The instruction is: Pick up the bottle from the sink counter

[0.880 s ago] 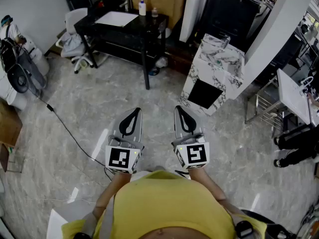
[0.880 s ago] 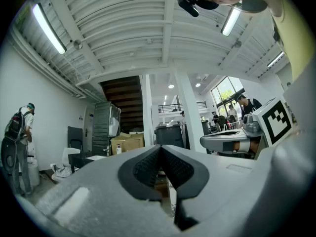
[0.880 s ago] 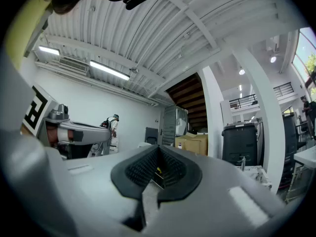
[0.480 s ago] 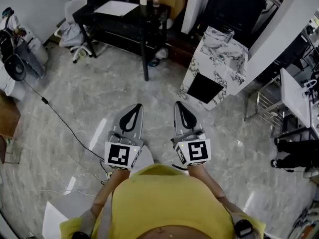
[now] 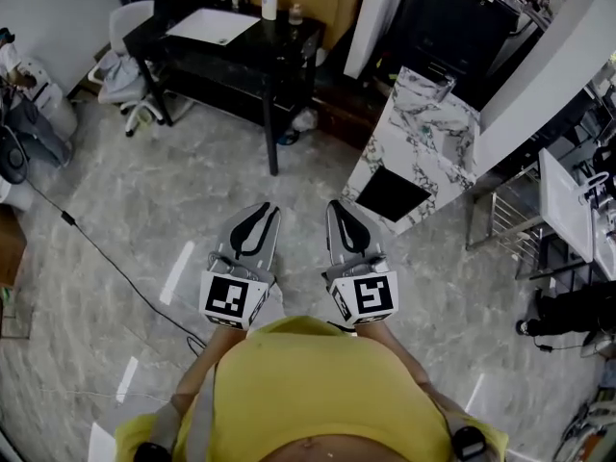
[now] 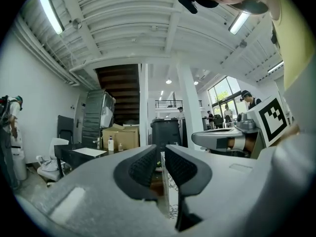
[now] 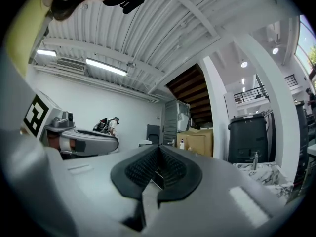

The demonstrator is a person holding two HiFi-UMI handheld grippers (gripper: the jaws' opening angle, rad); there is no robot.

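The marble sink worktop (image 5: 423, 133) is white with grey veining, the stone floor (image 5: 144, 191) pale mottled grey. The person's shirt (image 5: 308, 383) is yellow, the small plastic bottle (image 5: 269, 4) white, blue-capped.

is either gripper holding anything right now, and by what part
Nothing is held. The left gripper has its jaws slightly apart with nothing between them; the right gripper has its jaws closed together, empty.

Bottle (image 5: 269, 2) on desk (image 5: 285, 40) (left), counter (image 5: 423, 133) right
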